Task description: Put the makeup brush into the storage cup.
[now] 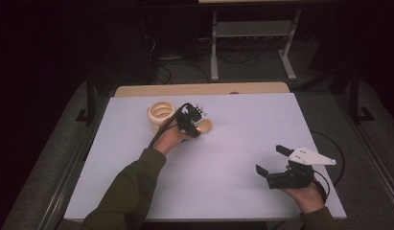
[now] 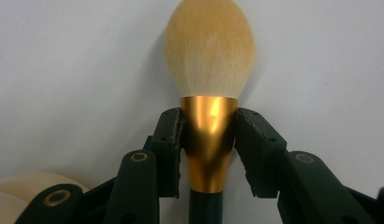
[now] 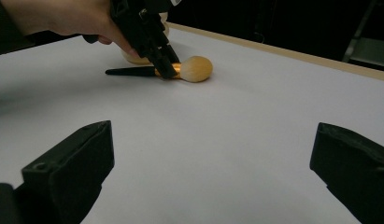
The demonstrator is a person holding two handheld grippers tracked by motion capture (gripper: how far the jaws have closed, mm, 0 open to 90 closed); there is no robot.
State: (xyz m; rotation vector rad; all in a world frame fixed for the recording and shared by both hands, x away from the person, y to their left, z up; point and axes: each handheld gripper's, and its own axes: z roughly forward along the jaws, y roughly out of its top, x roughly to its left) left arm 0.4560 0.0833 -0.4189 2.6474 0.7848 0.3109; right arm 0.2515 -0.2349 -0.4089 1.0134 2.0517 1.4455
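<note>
— How is the left gripper (image 1: pixel 198 128) posed?
— It is tipped down from a bent wrist, clenched on the brush (image 2: pixel 209 93) at its gold ferrule; the brush lies on the worktop (image 1: pixel 242 139) just beside the cream holder (image 1: pixel 161 115).
— And the right gripper (image 1: pixel 271 160)?
— Held level, well apart from the brush, jaws spread wide around nothing.

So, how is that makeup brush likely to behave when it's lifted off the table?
The makeup brush probably lifts as one stiff, light piece. The left hand-held gripper clamps its glossy, tapered gold ferrule, so it might slip. The fluffy head would likely squash if pressed. Its round handle looks apt to roll if released.
</note>
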